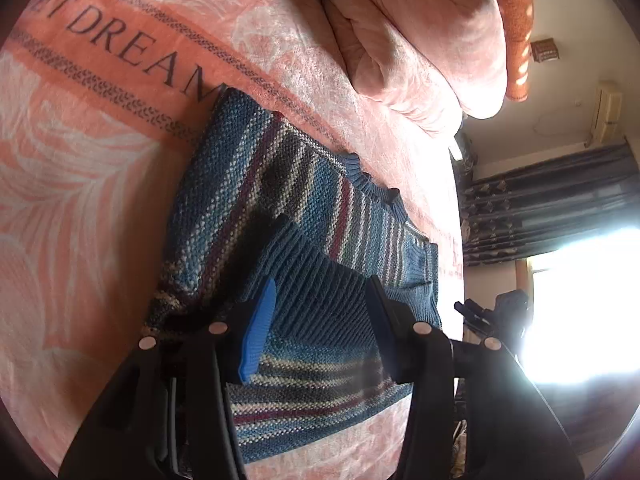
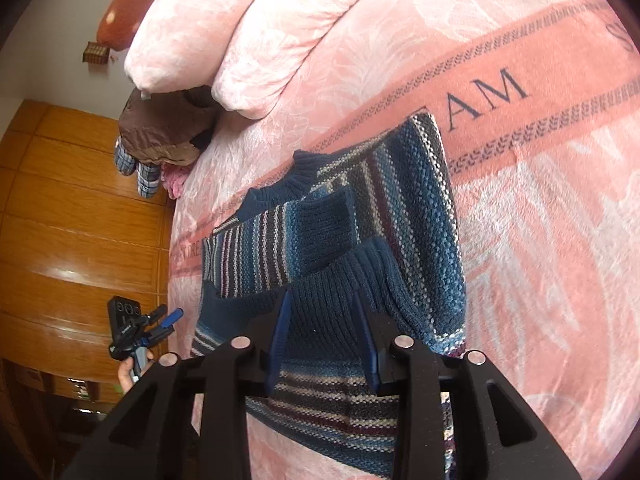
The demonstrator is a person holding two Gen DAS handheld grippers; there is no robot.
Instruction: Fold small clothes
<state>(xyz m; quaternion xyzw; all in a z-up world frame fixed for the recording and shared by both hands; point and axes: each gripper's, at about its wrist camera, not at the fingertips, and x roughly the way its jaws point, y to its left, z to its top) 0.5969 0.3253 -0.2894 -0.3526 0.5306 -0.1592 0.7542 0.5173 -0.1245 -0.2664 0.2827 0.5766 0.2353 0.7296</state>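
Here your left gripper (image 1: 320, 320) and right gripper (image 2: 324, 332) hover with jaws apart over the sweater (image 1: 280, 200), holding nothing. Soft, floppy knit: pinch the near ribbed hem (image 2: 320, 320).

The sweater (image 1: 280, 208) is only partly readable: in the left wrist view its lower hem runs behind the black frame of the left gripper (image 1: 320, 312), and whether the jaws touch the ribbed cuff between them cannot be told. In the right wrist view the right gripper (image 2: 322, 328) covers the sweater's near edge the same way. The lettering on the blanket (image 1: 100, 128) is cut off — only "ET DREAM" shows, the rest lost at the rim and under the knit. The window (image 1: 580, 300) is blown out to white. A hand (image 2: 128, 376) at the bed's edge is mostly hidden behind the right gripper's frame — only fingers show.
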